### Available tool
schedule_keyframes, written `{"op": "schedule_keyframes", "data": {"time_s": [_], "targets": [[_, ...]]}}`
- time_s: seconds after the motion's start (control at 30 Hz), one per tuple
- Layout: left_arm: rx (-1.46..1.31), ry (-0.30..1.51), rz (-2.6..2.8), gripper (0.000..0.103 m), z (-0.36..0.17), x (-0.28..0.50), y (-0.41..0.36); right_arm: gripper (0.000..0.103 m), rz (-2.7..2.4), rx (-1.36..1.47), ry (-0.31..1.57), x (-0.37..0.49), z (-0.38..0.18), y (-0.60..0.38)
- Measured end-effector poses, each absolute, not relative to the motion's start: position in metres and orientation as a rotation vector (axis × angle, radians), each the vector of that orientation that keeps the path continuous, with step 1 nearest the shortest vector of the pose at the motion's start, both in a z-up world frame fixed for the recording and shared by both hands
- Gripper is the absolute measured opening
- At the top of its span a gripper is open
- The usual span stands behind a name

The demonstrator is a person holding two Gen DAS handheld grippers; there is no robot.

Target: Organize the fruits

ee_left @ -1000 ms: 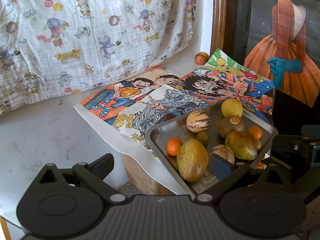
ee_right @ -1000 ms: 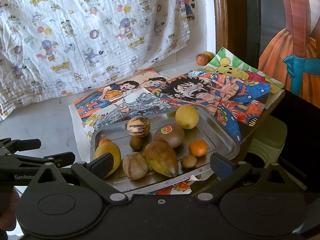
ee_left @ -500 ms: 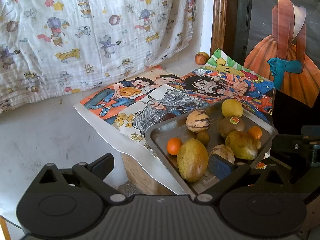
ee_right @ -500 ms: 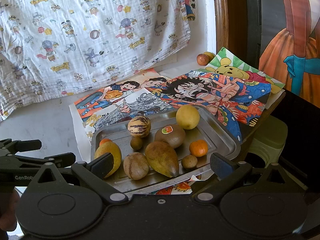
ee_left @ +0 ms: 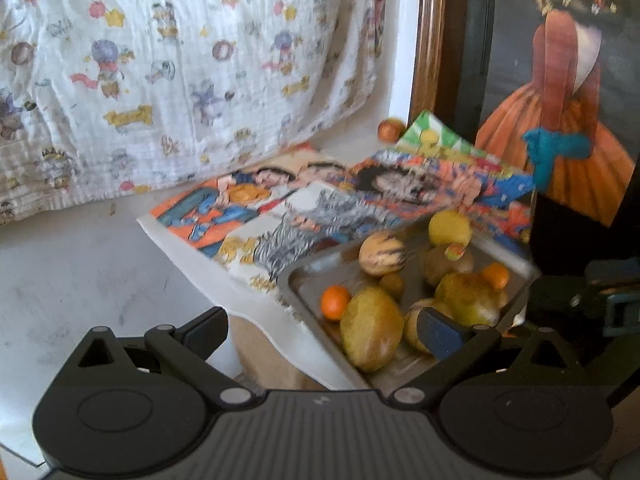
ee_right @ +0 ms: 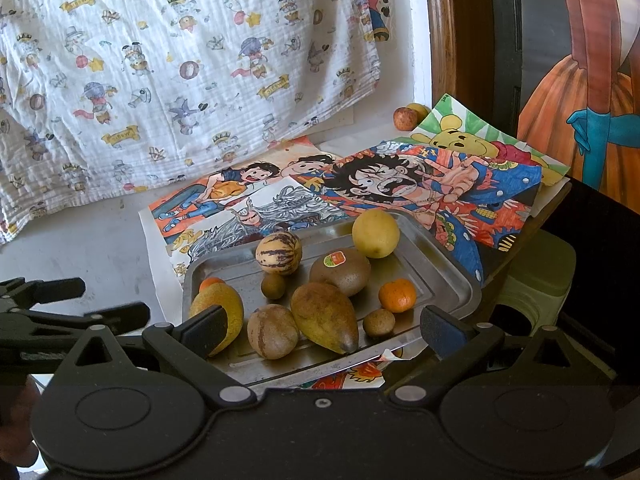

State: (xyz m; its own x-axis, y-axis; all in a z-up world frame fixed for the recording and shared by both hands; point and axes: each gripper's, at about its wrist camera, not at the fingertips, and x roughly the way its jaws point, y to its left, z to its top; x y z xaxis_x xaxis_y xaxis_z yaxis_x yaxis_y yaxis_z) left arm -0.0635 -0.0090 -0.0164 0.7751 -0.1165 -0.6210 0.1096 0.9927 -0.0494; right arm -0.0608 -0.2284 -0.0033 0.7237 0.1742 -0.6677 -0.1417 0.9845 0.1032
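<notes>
Hovering released, left gripper (ee_left: 320, 330) and right gripper (ee_right: 322, 326), tray (ee_right: 448, 268) near edge, fruit crowded.

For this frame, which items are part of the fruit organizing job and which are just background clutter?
Part of the job:
metal tray
yellow round fruit
striped melon
stickered brown fruit
two oranges
pointed mango
two loose fruits by the wall

Just lying about:
cartoon posters
printed cloth
painting
green stool
</notes>
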Motion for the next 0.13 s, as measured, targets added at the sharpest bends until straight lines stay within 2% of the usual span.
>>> {"op": "schedule_keyframes", "data": {"time_s": [0.13], "targets": [[-0.039, 0.644, -0.114, 0.103, -0.0114, -0.0652, -0.0067, 0.102, 0.173, 0.051, 0.743, -0.0607, -0.0038, -0.2267]]}}
